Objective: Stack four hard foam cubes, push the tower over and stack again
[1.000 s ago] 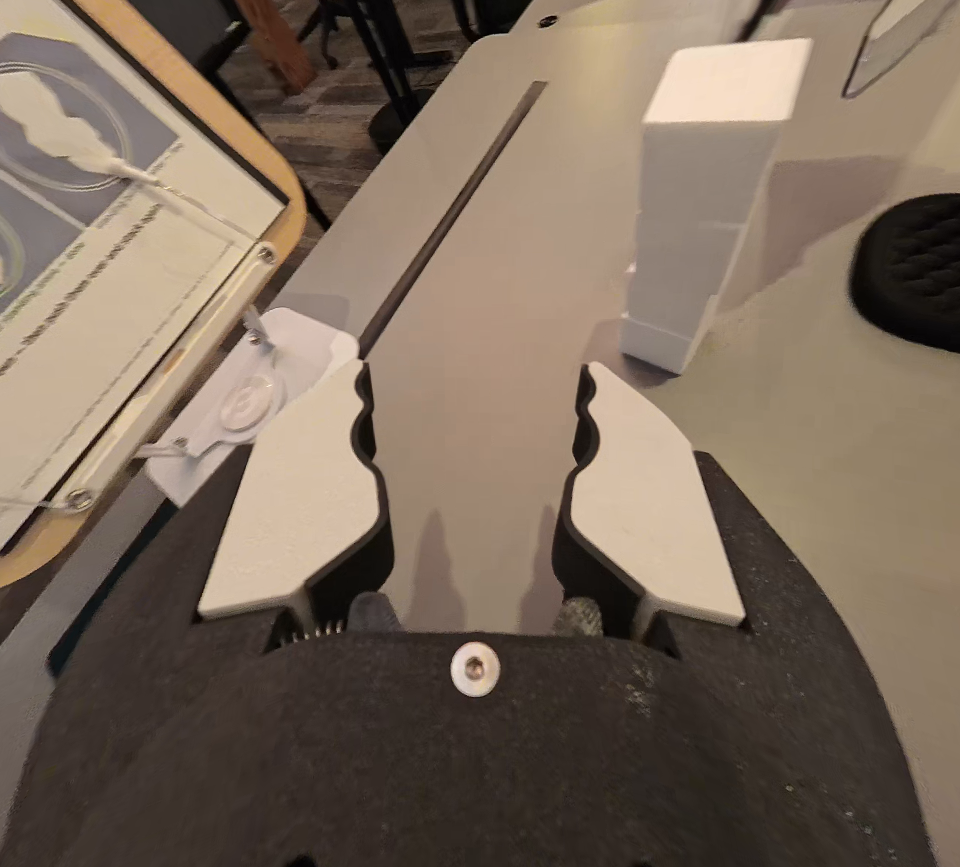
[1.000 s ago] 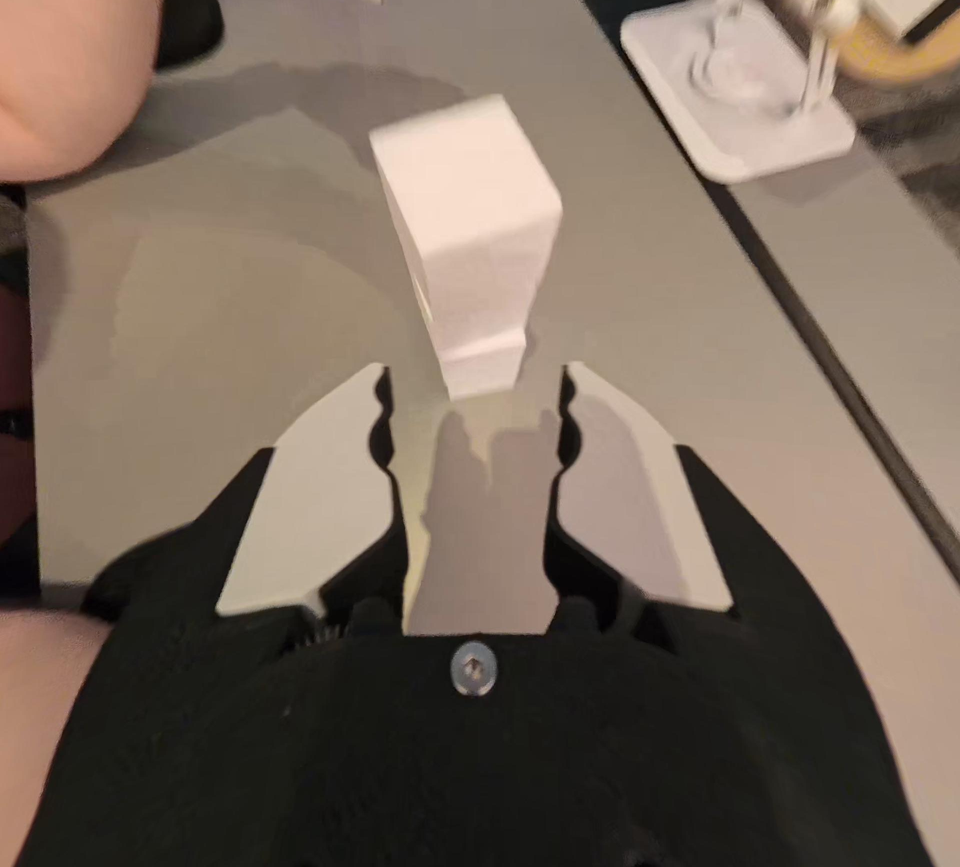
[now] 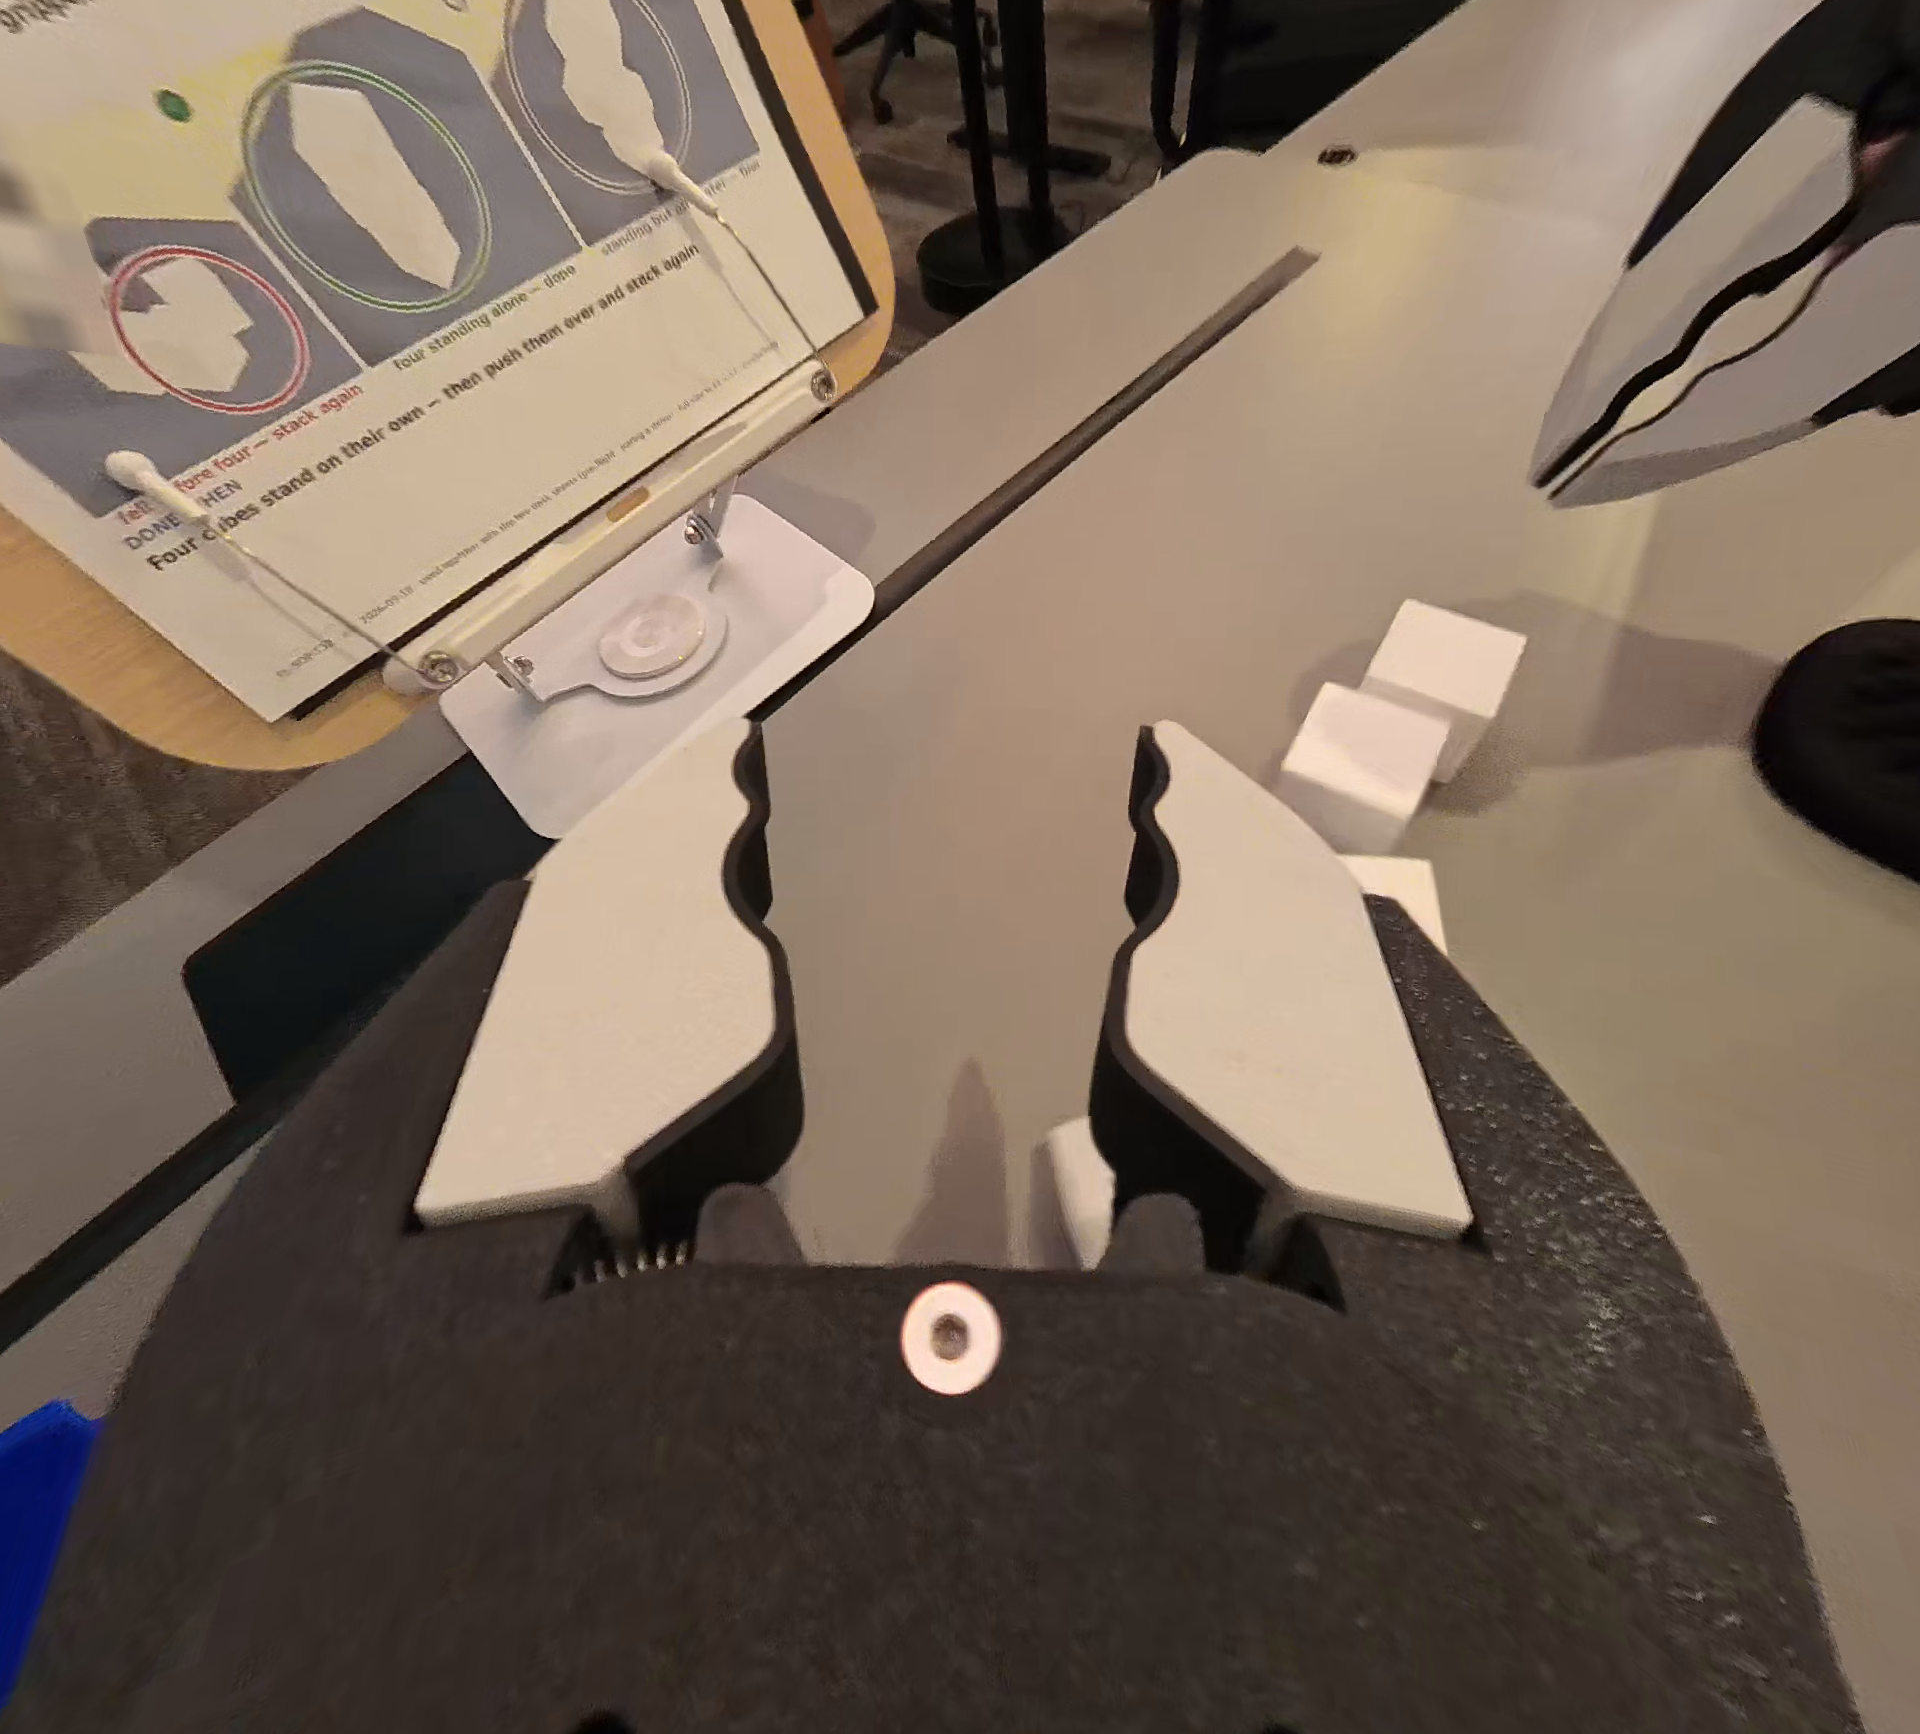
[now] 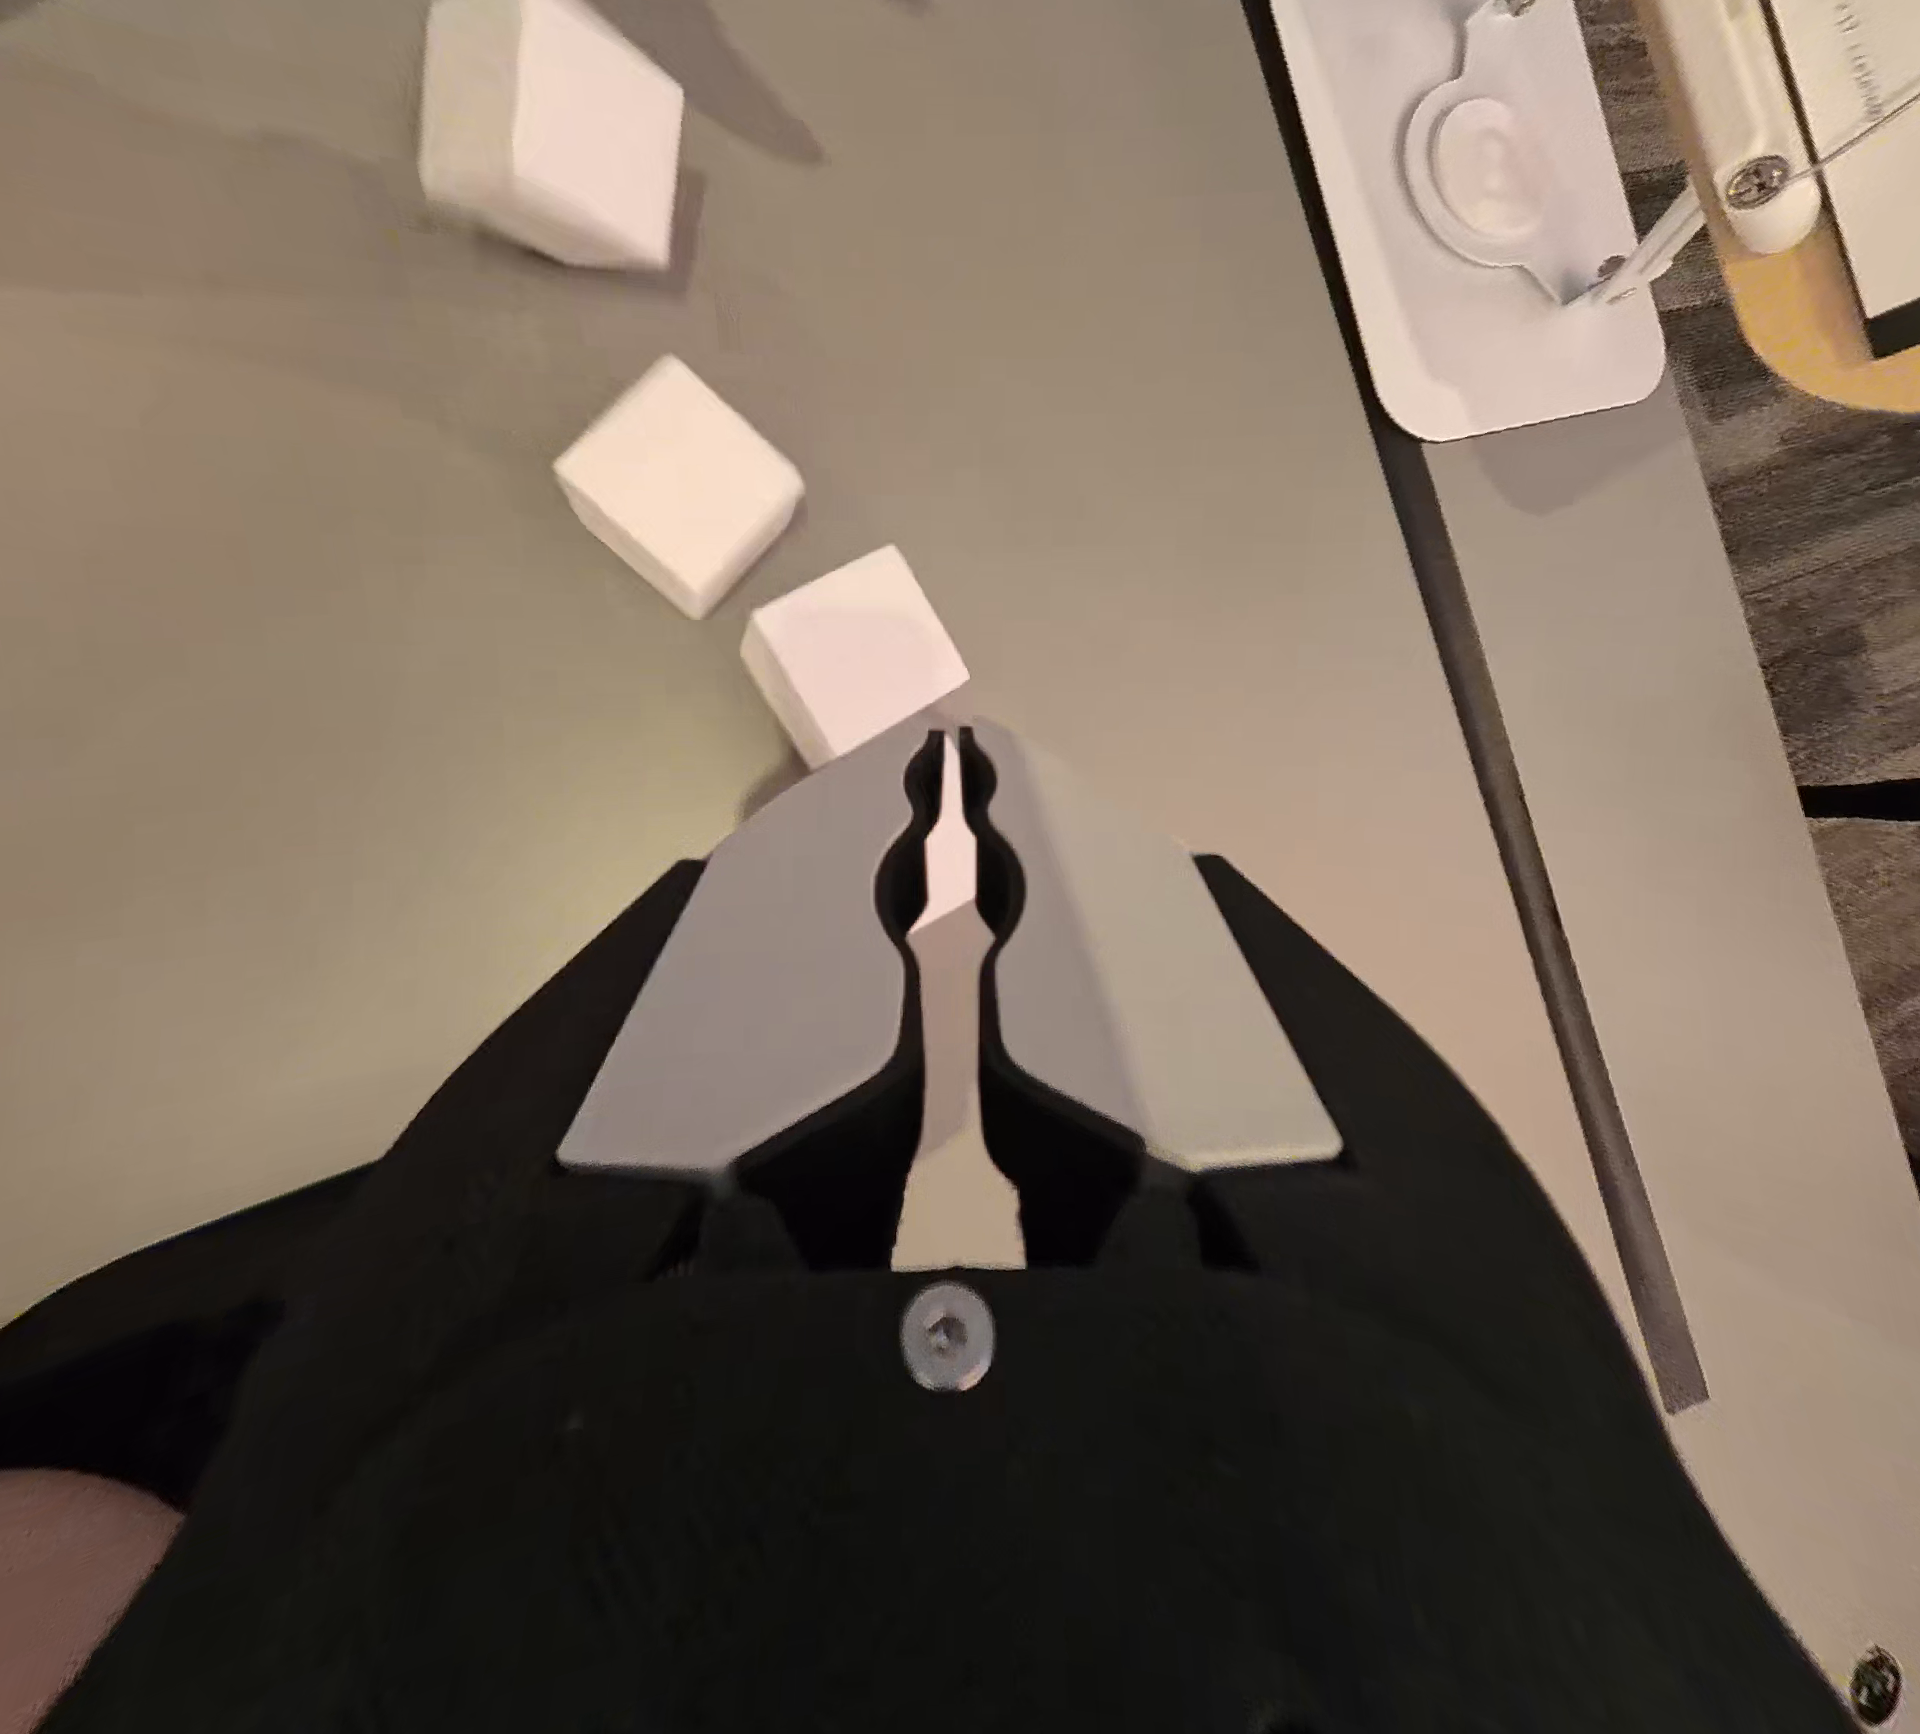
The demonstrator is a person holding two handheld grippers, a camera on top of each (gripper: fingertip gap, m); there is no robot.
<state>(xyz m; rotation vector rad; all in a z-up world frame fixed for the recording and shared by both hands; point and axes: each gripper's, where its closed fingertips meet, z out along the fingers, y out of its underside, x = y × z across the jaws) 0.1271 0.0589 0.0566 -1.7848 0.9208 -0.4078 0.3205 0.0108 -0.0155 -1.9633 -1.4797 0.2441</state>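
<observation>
Cubes (image 3: 1363, 762) were seen scattered on the grey table (image 3: 1039, 645) in the left wrist view, right of the left gripper (image 3: 951, 801), whose fingers were spread with nothing between; two were partly hidden behind it. A stand (image 3: 665, 656) with a board (image 3: 416, 230) stood left. The right gripper (image 3: 1558, 463) hovered pressed together.

In the right wrist view, the right gripper (image 4: 951, 734), nearly closed on nothing, covered part of the nearest cube (image 4: 857, 645); two more cubes (image 4: 675, 479) lay beyond, apart. The stand (image 4: 1455, 188) stood right.
</observation>
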